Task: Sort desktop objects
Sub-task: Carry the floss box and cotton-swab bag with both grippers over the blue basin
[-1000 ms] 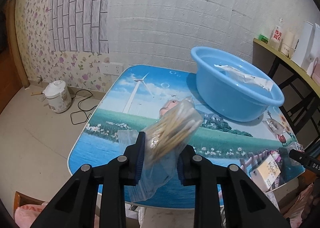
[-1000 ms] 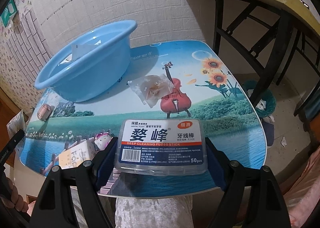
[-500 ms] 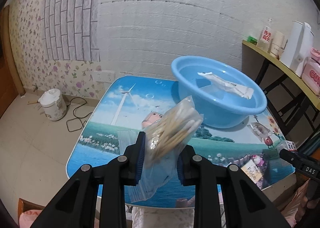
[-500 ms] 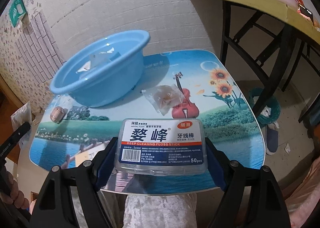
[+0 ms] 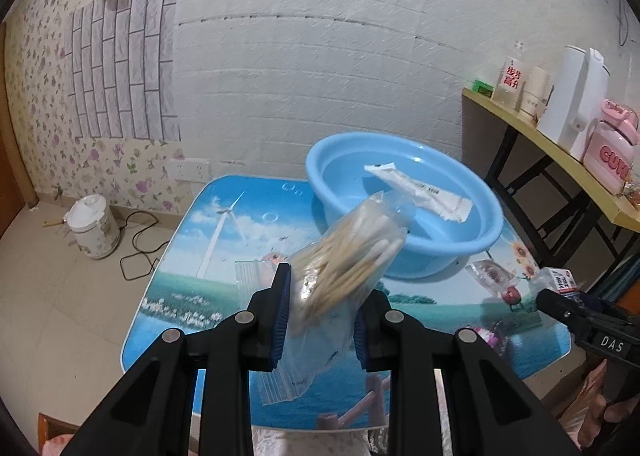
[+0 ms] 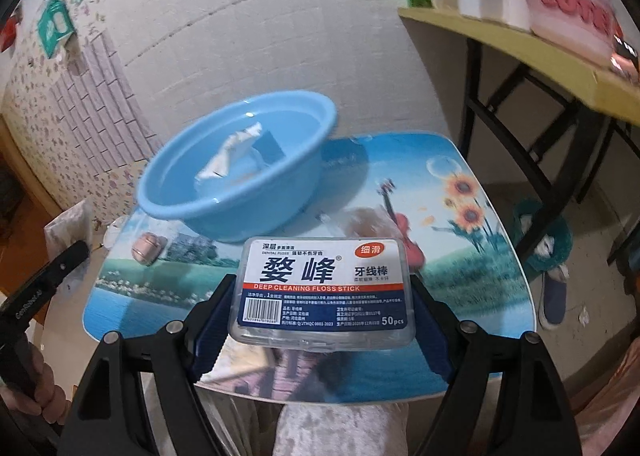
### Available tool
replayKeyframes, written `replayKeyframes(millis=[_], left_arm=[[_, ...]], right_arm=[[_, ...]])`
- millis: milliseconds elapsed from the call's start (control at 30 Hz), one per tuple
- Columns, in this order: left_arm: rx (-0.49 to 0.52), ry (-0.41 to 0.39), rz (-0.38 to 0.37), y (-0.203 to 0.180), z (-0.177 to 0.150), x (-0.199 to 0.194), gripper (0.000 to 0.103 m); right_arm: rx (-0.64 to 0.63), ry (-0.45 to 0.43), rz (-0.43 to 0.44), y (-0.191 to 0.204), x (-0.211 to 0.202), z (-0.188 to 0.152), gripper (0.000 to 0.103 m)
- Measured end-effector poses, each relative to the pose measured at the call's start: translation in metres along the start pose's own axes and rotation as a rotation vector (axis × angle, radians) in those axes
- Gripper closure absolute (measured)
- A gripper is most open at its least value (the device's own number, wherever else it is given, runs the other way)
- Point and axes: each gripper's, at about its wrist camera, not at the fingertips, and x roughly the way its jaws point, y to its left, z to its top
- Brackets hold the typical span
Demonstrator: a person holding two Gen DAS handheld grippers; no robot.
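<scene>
left wrist view: left hand-held gripper (image 5: 320,310) clamps swab bag (image 5: 344,268), swabs angled up-right.

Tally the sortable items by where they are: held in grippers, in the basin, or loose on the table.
Held: 2, clear bag of cotton swabs, clear floss-stick box
In blue plastic basin: 1, white tube
Loose on table: 2, clear packet, pink case
Total: 5
</scene>
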Motion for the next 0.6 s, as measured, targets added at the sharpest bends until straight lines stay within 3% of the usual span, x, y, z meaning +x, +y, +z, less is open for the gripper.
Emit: replayKeyframes(millis=[600], left_arm=[[0.035,0.017,-0.054,-0.025,0.029,0.029,0.078]], right_arm=[[-0.103,-0.035,0.062,0.049,0.018,0.046,0.021]])
